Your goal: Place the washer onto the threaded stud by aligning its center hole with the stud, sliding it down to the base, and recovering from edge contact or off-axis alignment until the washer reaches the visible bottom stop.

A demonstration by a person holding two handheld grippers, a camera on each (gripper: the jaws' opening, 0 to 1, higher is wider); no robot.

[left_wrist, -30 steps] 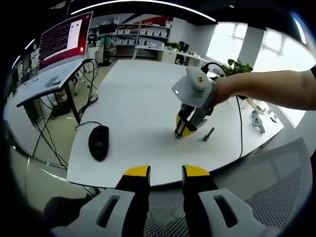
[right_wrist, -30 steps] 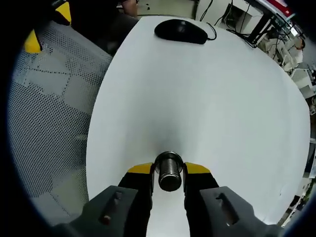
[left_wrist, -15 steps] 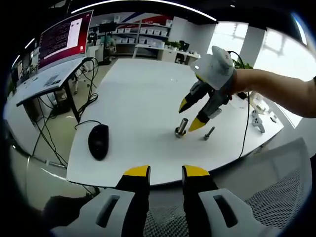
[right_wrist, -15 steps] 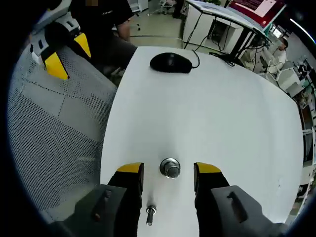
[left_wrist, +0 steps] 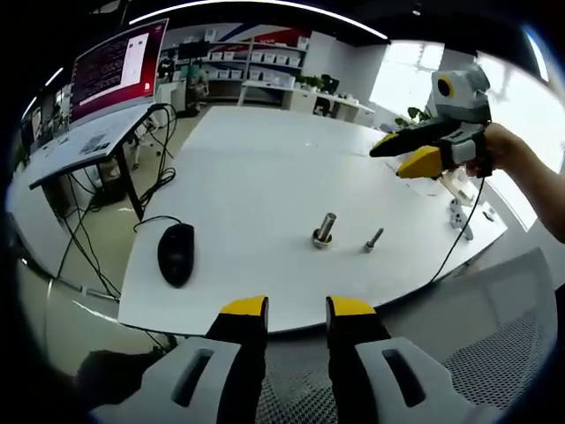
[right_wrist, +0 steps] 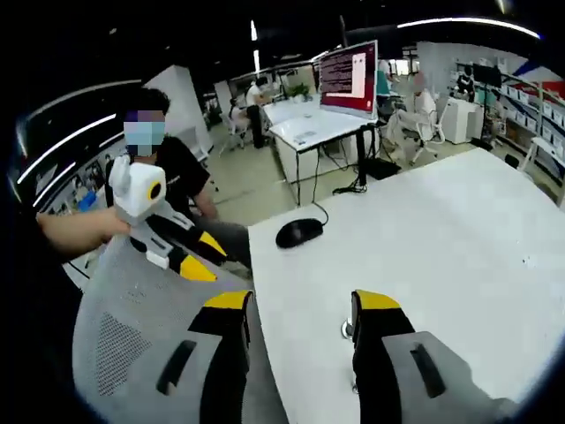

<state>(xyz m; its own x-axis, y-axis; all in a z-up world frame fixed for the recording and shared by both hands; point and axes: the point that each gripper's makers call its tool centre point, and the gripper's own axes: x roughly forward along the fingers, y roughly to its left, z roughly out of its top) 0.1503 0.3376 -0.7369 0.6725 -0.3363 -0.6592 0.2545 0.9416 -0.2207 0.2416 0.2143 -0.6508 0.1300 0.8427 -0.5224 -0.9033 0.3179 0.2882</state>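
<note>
white desk, stud standing free, both claws empty

white desk (left_wrist: 247, 185) carries a short threaded stud (left_wrist: 325, 228) standing upright near the front edge in the left gripper view; a flat ring sits around its foot and looks like the washer, though it is too small to be sure; just to the stud's right lies a small loose bolt (left_wrist: 373, 238) on its side, apart from the stud; a black mouse (left_wrist: 177, 253) rests well to the left, its cable running off the desk edge.

left claw (left_wrist: 297, 311) sits low over a mesh chair (left_wrist: 494, 353), its yellow-tipped jaws parted with nothing between them, short of the desk; right claw (left_wrist: 408, 155) appears in the same view, raised well above the desk and to the right of the stud, held by a hand (left_wrist: 508, 155), its jaws pointing leftward and spread apart, empty.

in the right gripper view the right claw (right_wrist: 296, 311) has its jaws wide apart and bare; a small bit of metal, apparently the stud (right_wrist: 346, 329), peeks out beside the right jaw on the desk (right_wrist: 459, 238); the mouse (right_wrist: 298, 232) lies near the desk's far corner; the left claw (right_wrist: 192, 256) shows at left over the grey mesh chair (right_wrist: 132, 327), jaws apart; a monitor (right_wrist: 350, 78) with a red screen stands on another desk behind.
</note>
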